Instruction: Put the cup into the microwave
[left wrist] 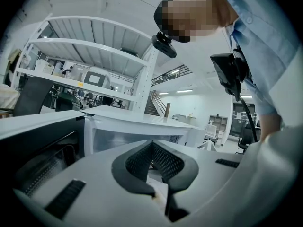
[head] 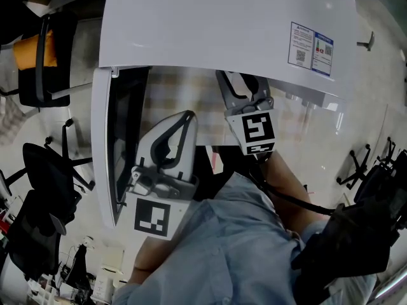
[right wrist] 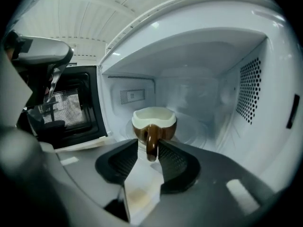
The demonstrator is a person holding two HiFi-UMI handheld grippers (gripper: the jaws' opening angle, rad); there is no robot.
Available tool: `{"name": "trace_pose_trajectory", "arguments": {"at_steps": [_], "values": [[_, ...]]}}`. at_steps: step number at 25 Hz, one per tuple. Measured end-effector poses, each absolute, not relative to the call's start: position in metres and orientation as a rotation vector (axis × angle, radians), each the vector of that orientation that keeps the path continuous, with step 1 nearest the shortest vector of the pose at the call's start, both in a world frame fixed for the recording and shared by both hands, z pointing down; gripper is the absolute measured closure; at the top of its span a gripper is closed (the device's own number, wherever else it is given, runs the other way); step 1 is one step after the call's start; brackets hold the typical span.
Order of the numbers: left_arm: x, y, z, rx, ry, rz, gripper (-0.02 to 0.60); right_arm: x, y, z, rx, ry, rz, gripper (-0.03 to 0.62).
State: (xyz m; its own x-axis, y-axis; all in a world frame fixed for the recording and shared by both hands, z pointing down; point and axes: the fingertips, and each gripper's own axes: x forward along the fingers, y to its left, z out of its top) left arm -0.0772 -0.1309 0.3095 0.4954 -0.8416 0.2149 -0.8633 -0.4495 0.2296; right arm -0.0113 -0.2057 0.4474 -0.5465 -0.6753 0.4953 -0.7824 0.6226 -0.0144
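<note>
1. The brown cup (right wrist: 154, 122) with its cream inside stands upright in the microwave (right wrist: 265, 108), on the glass turntable (right wrist: 194, 129), roughly mid-cavity.
2. Its handle (right wrist: 151, 144) points straight back at the camera, and it sits right between the two jaws of the right claw (right wrist: 149, 144).
3. That right claw is spread wide. The pads flank the handle on either side without pressing on it, so the cup rests on its own.
4. From the head view, the right claw (head: 238, 84) reaches in under the microwave's white top (head: 222, 24).
5. The microwave door (right wrist: 75, 105) hangs open on the left, its dark mesh window facing the cavity. A grid of vent holes (right wrist: 248, 89) dots the right inner wall.
6. Over to the left claw (left wrist: 152, 144): its tips are drawn together with nothing between them.
7. In the head view, the left claw (head: 184, 122) hangs just beside the open door (head: 102, 145), outside the cavity.
8. The person's light blue sleeve (head: 235, 234) fills the foreground, with black office chairs (head: 44, 170) on the floor to the left.
</note>
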Motion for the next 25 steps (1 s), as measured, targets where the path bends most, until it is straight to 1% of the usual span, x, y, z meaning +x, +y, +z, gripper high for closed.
{"name": "trace_pose_trajectory", "arguments": {"at_steps": [4, 8, 11, 14, 15, 25], "values": [[-0.072, -0.118, 0.303, 2.440, -1.446, 0.085, 0.577, -0.001, -0.188, 0.443, 1.161, -2.393, 0.383, 0.444], [-0.061, -0.108, 0.291, 2.461, -1.443, 0.071, 0.577, 0.003, -0.158, 0.427, 1.142, -2.407, 0.396, 0.448], [-0.051, -0.104, 0.281, 2.493, -1.429, 0.067, 0.577, -0.005, -0.142, 0.412, 1.109, -2.442, 0.390, 0.472], [-0.045, -0.102, 0.276, 2.499, -1.415, 0.067, 0.577, -0.011, -0.138, 0.399, 1.103, -2.463, 0.358, 0.546], [-0.044, -0.102, 0.275, 2.501, -1.412, 0.068, 0.577, -0.012, -0.138, 0.397, 1.098, -2.467, 0.354, 0.591], [-0.057, -0.117, 0.296, 2.465, -1.364, 0.117, 0.577, -0.036, -0.155, 0.426, 1.141, -2.432, 0.431, 0.592]]}}
